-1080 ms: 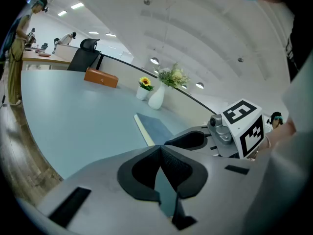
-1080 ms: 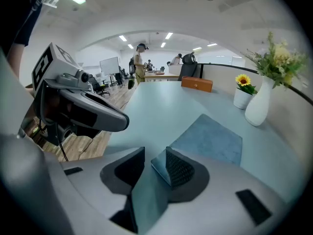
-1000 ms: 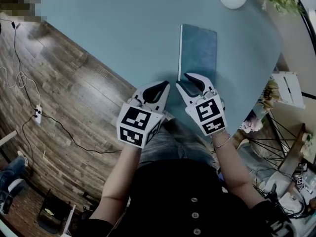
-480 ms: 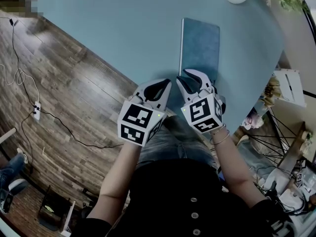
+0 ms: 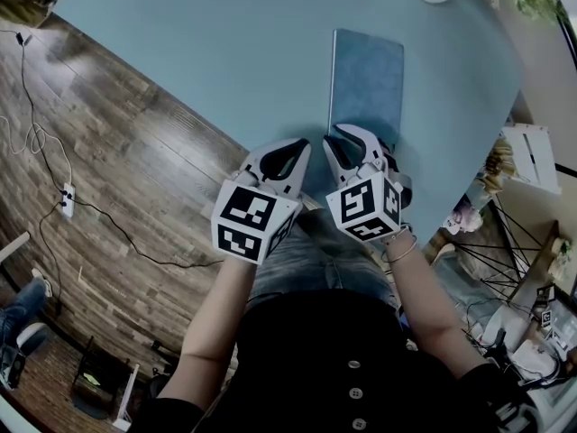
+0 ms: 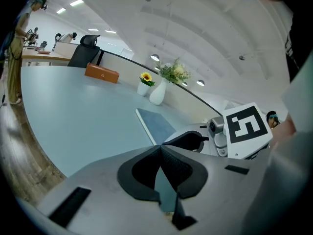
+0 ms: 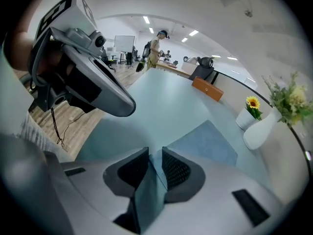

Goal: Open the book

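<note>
1. The book [image 5: 367,79] lies flat and closed on the table [image 5: 207,43], close to the near edge where I stand. Its long sides run away from me. Shut and flat like that, it offers only its edges to work at, which I judge is why both grippers are low at its near short end.
2. My right gripper [image 5: 350,139] is the one at the book. In the head view its tips overlap the near short edge, toward the book's near left corner.
3. Seen along its own jaws, the right gripper [image 7: 155,155] stands a narrow gap apart with nothing caught in it. The book [image 7: 208,143] begins just past the tips. I read that slim opening as meant to slip over the cover alone, not the whole block.
4. My left gripper [image 5: 297,149] is clenched, its tips meeting on nothing. It sits just beside the right one, off the book's left side, over bare table near the near edge. My guess is that it waits there to steady or press the book once the cover lifts.
5. In the left gripper view, the left gripper [image 6: 159,147] has the book [image 6: 157,124] ahead of its tips, near but apart. The right gripper [image 6: 193,140] is close on the right.
6. A pale strip runs down the book's left long side. I cannot tell whether it is the spine or the page edges, so I am unsure which side opens.
</note>
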A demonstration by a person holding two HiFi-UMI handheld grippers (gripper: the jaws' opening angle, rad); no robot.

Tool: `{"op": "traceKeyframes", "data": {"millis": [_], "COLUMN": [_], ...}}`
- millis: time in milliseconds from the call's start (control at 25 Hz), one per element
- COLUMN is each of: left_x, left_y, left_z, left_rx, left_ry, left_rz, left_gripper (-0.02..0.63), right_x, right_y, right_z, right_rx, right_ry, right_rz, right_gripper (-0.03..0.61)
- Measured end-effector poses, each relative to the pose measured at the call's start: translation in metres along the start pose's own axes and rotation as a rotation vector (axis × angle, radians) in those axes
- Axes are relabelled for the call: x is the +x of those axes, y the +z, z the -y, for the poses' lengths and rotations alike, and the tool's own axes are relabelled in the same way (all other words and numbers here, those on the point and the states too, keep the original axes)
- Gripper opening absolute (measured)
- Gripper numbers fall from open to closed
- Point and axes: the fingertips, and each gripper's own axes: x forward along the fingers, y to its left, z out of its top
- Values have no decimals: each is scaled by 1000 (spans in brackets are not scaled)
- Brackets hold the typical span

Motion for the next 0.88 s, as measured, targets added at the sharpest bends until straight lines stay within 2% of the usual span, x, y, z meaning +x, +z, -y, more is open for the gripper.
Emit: {"op": "traceKeyframes", "data": {"millis": [320, 880], "left_x": [0, -2], "left_y": [-3, -6], "left_z": [-2, -2], "left_rx": [-2, 8], "left_ry": [1, -6], "left_rz": [-9, -28], "left_gripper": [12, 12], "right_x": [4, 2], "right_y": [0, 0], "right_z": [-2, -2], "right_rx": [-41, 12], "right_ry": [-45, -41], "right_rz": [-15, -4], "right_gripper": [87, 66]}}
